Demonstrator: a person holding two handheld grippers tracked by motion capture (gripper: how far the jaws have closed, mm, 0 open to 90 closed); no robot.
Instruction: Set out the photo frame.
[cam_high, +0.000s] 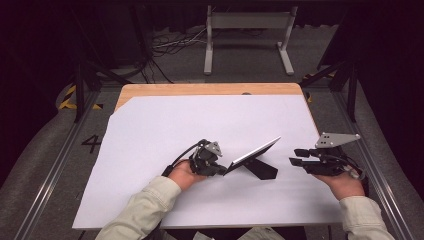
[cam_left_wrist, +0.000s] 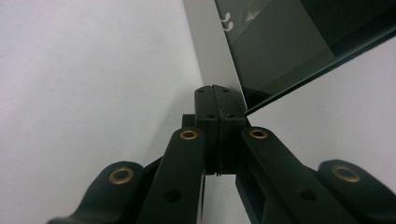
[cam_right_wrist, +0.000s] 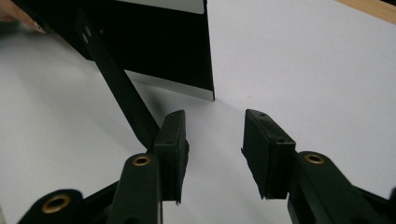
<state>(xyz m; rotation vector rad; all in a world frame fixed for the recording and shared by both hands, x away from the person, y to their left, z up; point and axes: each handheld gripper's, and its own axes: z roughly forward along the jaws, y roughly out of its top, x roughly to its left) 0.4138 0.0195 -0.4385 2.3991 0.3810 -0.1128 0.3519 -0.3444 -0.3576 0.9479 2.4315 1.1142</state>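
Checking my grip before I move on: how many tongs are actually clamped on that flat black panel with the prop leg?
1. The left tongs pinch the flat black panel at its lower left edge. The right tongs stand open beside its right end, touching nothing.

You are in a lab recording rig, dark curtains around you, wooden worktop (cam_high: 210, 89) under a white sheet (cam_high: 200, 125), metal floor rails (cam_high: 55, 165), loose cables (cam_high: 172, 45), grey frame stand (cam_high: 247, 22) behind.

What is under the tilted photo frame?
A black fold-out stand props the photo frame off the white sheet, with its shadow beneath. The left gripper pinches its lower corner. The frame's underside is hidden in the high view.
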